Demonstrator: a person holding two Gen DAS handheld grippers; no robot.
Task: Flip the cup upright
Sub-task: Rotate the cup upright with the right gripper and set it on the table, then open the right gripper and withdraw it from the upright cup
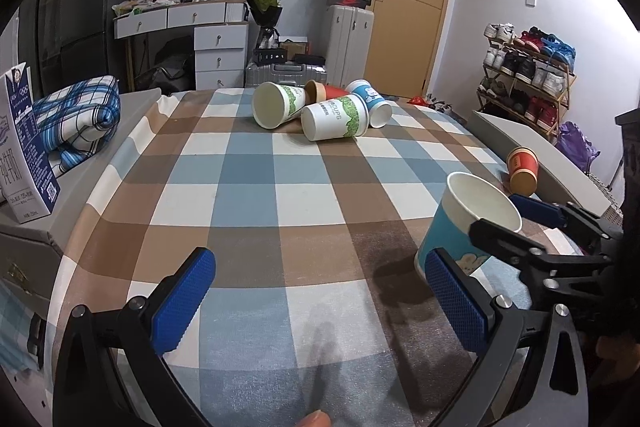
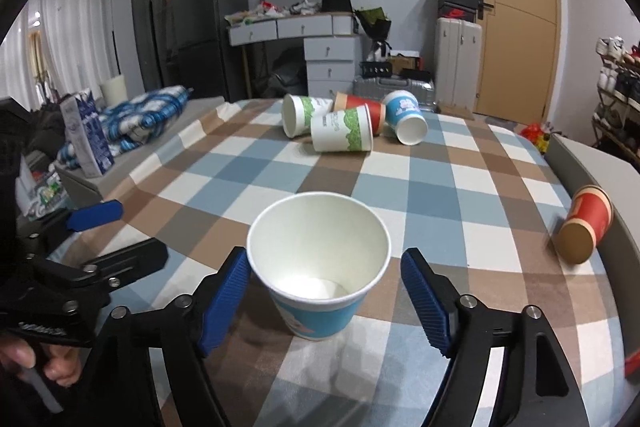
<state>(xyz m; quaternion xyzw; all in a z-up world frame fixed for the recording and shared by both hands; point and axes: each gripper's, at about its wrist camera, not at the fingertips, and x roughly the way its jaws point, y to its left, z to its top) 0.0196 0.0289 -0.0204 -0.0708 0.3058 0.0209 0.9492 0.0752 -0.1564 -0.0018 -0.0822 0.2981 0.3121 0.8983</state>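
A blue paper cup (image 2: 318, 267) stands upright on the checked tablecloth (image 2: 420, 187), its white mouth facing up. My right gripper (image 2: 326, 303) is open, its blue pads on either side of the cup with gaps on both sides. The same cup shows in the left wrist view (image 1: 468, 223) with the right gripper around it. My left gripper (image 1: 316, 303) is open and empty above the cloth, left of the cup. Several cups lie on their sides at the far end: two green-and-white (image 2: 340, 131), a red one (image 2: 360, 107), a blue one (image 2: 406, 121).
A red and tan cup (image 2: 584, 225) lies on its side at the table's right edge against a grey ledge. A milk carton (image 1: 24, 147) and a folded plaid blanket (image 1: 76, 115) sit to the left. Drawers, suitcases, a shoe rack and a door stand behind.
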